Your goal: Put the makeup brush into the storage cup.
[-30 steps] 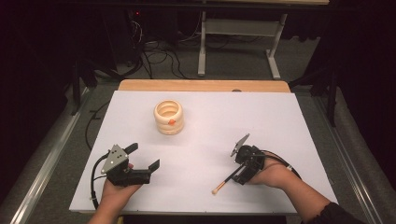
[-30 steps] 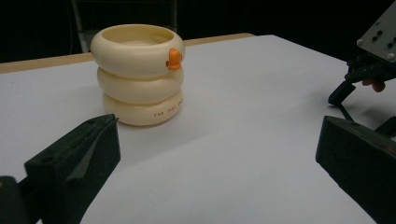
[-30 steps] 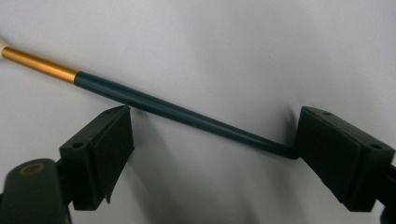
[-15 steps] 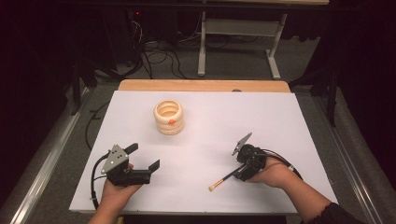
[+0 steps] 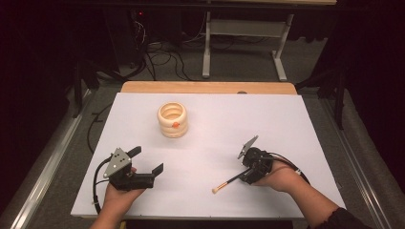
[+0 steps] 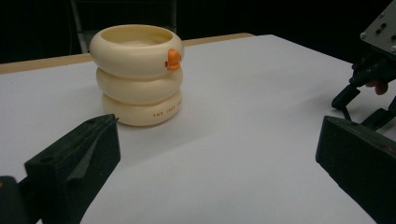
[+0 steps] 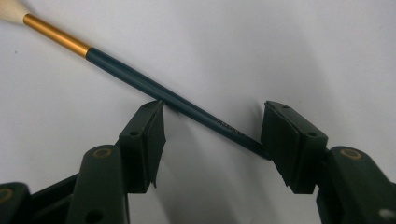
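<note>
Your right gripper (image 5: 244, 175) has just been closing around the brush (image 7: 154, 87), which lies slantwise between both pads near the table's (image 5: 286, 124) front right edge. Your left gripper (image 5: 145, 161) is spread wide, empty, front left.
</note>
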`<state>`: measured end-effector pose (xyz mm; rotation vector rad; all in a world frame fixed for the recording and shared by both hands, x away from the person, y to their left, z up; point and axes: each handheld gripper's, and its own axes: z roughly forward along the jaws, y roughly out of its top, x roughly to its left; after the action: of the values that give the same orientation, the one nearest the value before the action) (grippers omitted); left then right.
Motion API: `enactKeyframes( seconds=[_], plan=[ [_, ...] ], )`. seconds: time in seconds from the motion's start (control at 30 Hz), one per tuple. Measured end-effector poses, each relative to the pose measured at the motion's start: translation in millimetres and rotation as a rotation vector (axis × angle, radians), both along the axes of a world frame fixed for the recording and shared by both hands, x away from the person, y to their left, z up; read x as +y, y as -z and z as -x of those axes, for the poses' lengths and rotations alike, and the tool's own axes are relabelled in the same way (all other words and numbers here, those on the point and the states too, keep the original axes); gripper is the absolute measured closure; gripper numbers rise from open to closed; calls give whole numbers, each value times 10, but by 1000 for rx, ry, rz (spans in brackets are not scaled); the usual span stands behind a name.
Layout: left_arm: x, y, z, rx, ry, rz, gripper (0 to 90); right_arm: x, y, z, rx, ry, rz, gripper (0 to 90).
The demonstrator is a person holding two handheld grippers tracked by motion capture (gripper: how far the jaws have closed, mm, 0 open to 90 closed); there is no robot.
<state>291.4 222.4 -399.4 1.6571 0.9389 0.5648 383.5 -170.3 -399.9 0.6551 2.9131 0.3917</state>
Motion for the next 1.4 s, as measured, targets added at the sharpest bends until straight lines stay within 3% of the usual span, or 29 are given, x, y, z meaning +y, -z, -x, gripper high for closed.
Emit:
enactKeyframes(
  seconds=[0.4,0.57,0.87,1.4],
  plan=[
    [-2,-2,2,-1,1,-1,5,1,-2,0,4,2,1,440],
    [1,-2,2,0,4,-5,5,-9,-17,-6,6,16,5,531],
    [0,-5,4,-1,5,-4,5,0,-23,-14,5,19,12,619],
    [-9,3,3,2,9,-8,8,44,-27,7,13,-17,27,779]
  ],
)
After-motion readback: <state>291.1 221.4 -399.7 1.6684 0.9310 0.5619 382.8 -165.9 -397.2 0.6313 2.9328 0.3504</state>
